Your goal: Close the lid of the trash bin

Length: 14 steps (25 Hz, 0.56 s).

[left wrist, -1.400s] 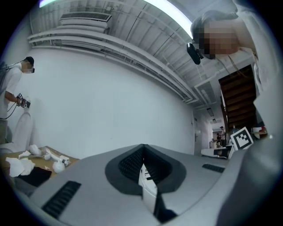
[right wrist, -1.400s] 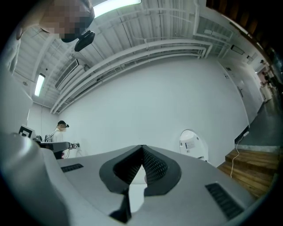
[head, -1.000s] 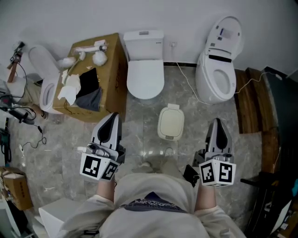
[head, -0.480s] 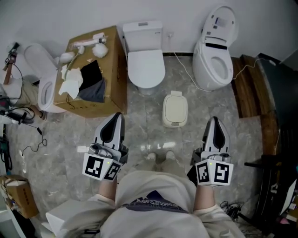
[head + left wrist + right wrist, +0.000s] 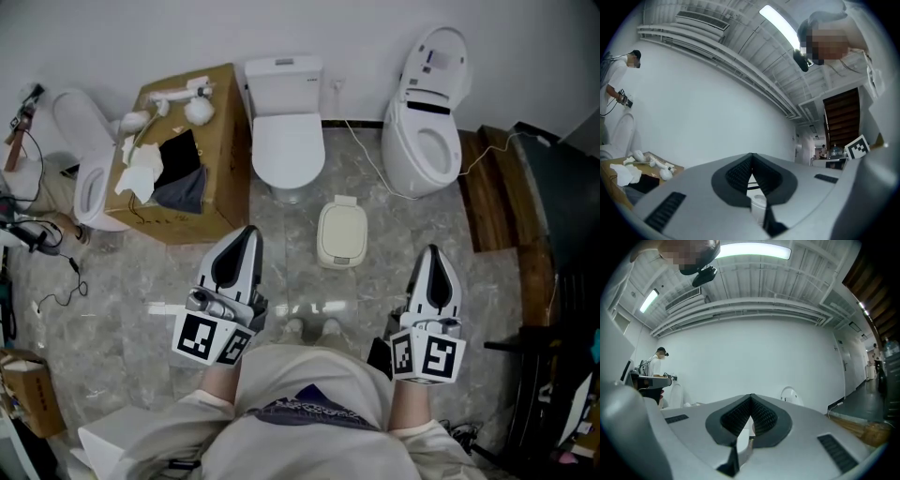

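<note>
Seemingly little was left to do: seen from the head view, the bin's lid lay flat over its body, though from straight above I could not tell whether it was fully seated. Going from the left, a cardboard box [image 5: 223, 112] strewn with cloths and white fittings stood on the marble floor [image 5: 281, 272], then the left claw [image 5: 246, 232], pinched shut on nothing, held roughly level. Beyond it a closed toilet [image 5: 288, 141] stood against the wall, and just in front of that, between the two claws and near the person's feet, sat the cream trash bin [image 5: 342, 234]. Its long axis ran from the person toward the wall, with the hinge tab at the far end and the front edge facing the feet. The right claw [image 5: 434, 253] was likewise shut and empty. To finish well, I judged, a closed tip should press gently on the lid's front edge, far from the hinge, straight down so the light bin neither slid nor tipped.
</note>
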Tool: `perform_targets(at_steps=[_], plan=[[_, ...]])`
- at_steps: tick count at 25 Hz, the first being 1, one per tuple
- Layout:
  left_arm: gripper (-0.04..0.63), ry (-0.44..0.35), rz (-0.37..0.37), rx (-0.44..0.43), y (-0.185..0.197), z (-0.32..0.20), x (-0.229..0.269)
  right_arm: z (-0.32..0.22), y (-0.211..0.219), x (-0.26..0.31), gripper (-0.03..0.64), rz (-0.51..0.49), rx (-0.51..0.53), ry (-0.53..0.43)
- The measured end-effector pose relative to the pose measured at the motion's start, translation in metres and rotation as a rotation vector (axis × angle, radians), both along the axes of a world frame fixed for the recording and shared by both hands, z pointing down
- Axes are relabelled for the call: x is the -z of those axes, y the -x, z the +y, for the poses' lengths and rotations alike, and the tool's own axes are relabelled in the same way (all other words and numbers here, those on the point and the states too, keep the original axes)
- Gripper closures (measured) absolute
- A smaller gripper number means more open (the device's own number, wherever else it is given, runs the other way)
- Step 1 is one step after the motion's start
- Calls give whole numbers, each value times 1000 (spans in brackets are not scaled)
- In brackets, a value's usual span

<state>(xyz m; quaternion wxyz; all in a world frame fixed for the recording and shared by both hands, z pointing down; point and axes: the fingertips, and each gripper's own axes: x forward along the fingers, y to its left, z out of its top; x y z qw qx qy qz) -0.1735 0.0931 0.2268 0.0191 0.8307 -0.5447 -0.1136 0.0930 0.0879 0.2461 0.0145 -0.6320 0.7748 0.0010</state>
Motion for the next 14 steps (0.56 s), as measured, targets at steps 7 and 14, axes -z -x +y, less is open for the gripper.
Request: perform_targets(at_steps=[7, 14], plan=[[598, -2, -2, -17, -19, -5, 3, -3, -11, -5, 611, 3, 9, 9], [598, 1, 3, -17, -25, -14, 5, -14, -13, -6, 611, 24, 30, 14]])
